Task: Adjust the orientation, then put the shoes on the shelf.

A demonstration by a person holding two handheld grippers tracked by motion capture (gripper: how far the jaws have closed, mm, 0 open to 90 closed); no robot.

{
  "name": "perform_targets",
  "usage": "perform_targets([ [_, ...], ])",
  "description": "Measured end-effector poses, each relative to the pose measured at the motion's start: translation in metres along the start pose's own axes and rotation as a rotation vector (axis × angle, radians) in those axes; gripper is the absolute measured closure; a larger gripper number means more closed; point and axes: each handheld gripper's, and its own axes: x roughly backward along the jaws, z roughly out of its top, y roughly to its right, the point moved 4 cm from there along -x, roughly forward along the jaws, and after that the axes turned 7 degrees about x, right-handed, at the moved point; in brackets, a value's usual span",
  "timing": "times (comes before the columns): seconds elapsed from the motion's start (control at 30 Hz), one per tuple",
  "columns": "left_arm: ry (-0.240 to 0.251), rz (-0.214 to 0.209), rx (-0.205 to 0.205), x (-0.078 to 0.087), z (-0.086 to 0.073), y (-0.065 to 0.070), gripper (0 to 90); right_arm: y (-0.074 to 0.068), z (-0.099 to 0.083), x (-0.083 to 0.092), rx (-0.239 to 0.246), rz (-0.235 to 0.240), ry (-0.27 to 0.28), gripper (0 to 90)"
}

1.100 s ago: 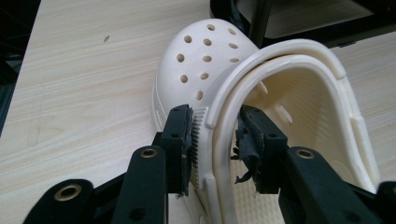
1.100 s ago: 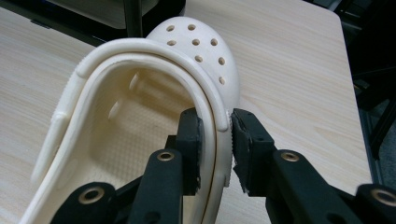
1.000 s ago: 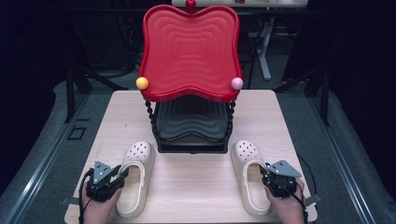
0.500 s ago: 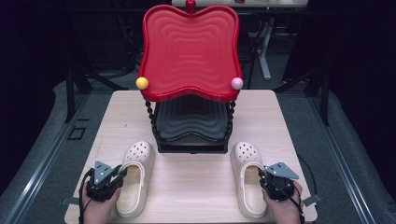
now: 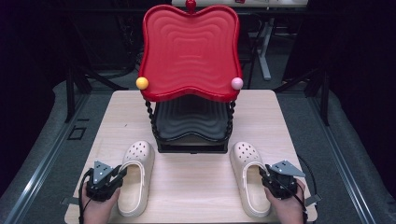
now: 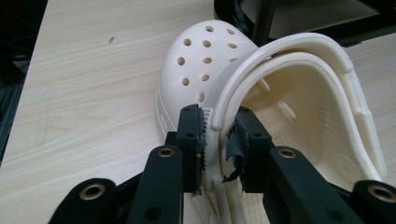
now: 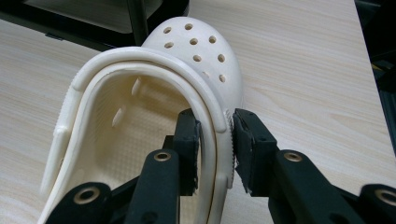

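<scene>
Two cream clogs lie on the bench, toes pointing at the rack. The left clog (image 5: 135,179) sits at the front left, the right clog (image 5: 250,179) at the front right, well apart. The left tongs (image 6: 219,135) straddle the left clog's outer side wall, both pads against it, after closing in. The right tongs (image 7: 215,140) straddle the right clog's outer wall; they have just been opening, and a thin gap shows at the outer pad. Behind stands a black rack (image 5: 191,126) under a red tray (image 5: 189,51) on the wooden bench (image 5: 196,186).
</scene>
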Motion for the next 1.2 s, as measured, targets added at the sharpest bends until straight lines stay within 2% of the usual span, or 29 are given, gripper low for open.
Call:
perform_targets([
  [0.2, -0.005, -0.001, -0.003, 0.000, 0.000, 0.000, 74.6, 0.000, 0.001, 0.000, -0.004, -0.002, -0.002, 73.9],
  [0.43, -0.001, 0.005, -0.003, 0.002, 0.001, -0.001, 75.3, -0.006, 0.002, 0.003, -0.002, -0.051, -0.019, 76.1],
  [0.47, 0.002, 0.005, 0.001, 0.002, 0.001, -0.001, 75.5, -0.005, 0.002, 0.005, -0.033, -0.054, -0.008, 76.2],
  [0.67, 0.015, -0.002, 0.009, 0.006, 0.004, -0.002, 75.8, -0.002, 0.000, 0.010, -0.084, -0.056, 0.015, 76.5],
  [1.03, 0.043, -0.024, 0.026, 0.018, 0.011, -0.003, 75.8, -0.005, 0.007, 0.021, -0.051, -0.095, 0.041, 76.4],
  [1.2, 0.050, -0.025, 0.005, 0.024, 0.017, -0.002, 75.9, -0.006, 0.013, 0.028, -0.037, -0.100, 0.058, 76.4],
])
